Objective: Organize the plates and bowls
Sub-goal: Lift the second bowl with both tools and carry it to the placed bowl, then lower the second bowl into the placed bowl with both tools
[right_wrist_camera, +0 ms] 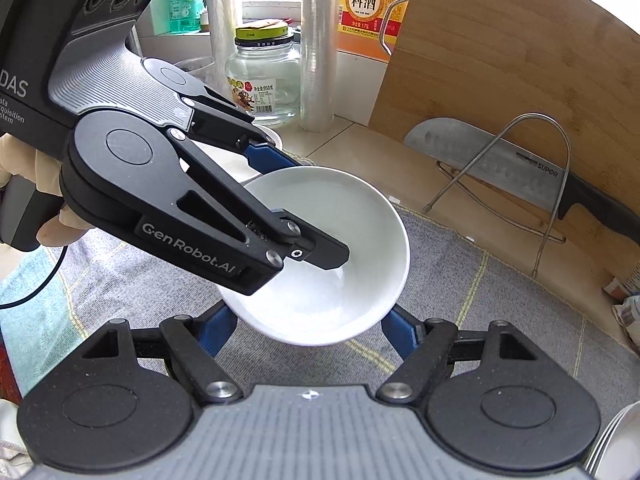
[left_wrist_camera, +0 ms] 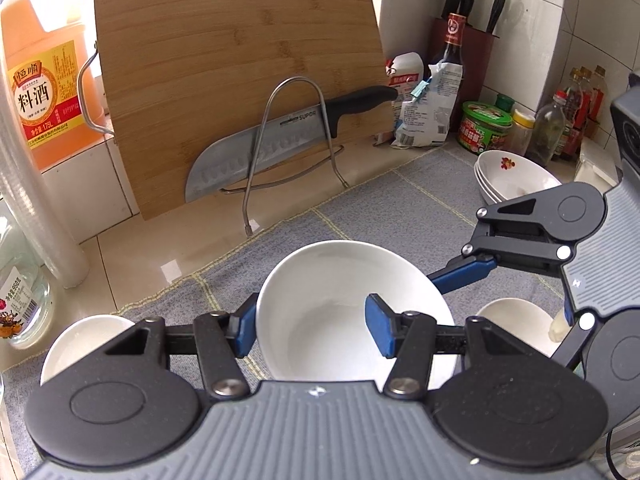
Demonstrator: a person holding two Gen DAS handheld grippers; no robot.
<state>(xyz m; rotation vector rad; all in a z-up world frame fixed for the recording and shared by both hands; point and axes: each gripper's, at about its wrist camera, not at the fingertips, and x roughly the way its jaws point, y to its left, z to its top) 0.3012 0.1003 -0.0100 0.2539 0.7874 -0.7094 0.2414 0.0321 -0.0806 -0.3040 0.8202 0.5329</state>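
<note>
A white bowl (left_wrist_camera: 344, 304) sits over the grey mat (left_wrist_camera: 400, 208); it also shows in the right wrist view (right_wrist_camera: 340, 248). My left gripper (left_wrist_camera: 312, 328) straddles its left wall, one blue pad outside and one inside, shut on it. My right gripper (right_wrist_camera: 308, 332) is open, its fingers spread under the bowl's near edge; it also shows in the left wrist view (left_wrist_camera: 516, 280). Two small white bowls (left_wrist_camera: 84, 340) (left_wrist_camera: 516, 320) sit left and right. A stack of flowered dishes (left_wrist_camera: 516, 176) stands at the back right.
A bamboo cutting board (left_wrist_camera: 232, 80) and a knife (left_wrist_camera: 256, 152) lean in a wire rack. An orange cooking-wine jug (left_wrist_camera: 44, 92), a glass jar (right_wrist_camera: 264, 76), film rolls (right_wrist_camera: 320, 40), a knife block (left_wrist_camera: 468, 52), bags and condiment bottles (left_wrist_camera: 560, 128) line the counter.
</note>
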